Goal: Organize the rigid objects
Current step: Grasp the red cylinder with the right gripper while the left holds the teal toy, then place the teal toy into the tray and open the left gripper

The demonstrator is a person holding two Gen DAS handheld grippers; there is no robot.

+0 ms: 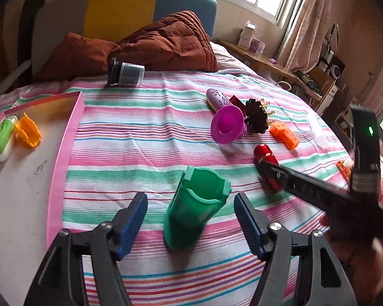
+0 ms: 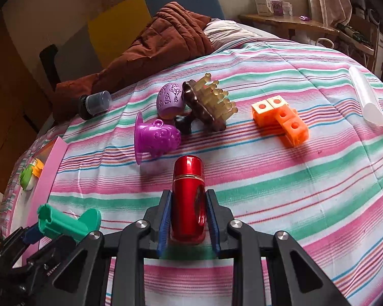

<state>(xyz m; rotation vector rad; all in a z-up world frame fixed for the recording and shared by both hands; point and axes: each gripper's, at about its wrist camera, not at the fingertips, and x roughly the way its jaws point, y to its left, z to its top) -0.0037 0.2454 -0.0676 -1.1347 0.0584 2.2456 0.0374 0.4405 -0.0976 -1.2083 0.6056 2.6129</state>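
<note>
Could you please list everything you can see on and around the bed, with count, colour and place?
green plastic holder: 1, green, lying between the open left claw's pads
red metal cylinder: 1, red, between the right claw's pads
purple plastic cup: 1, purple, on its side mid-bed
lilac patterned egg: 1, lilac, behind the cup
brown bristled brush: 1, brown, beside the egg
orange cube block: 1, orange, right of the brush
clear plastic tube: 1, translucent, far right
grey lidded jar: 1, grey, near the quilt
pink-rimmed tray: 1, pink, left edge
left claw: 1, black, blue pads
right claw: 1, black, blue pads
</note>
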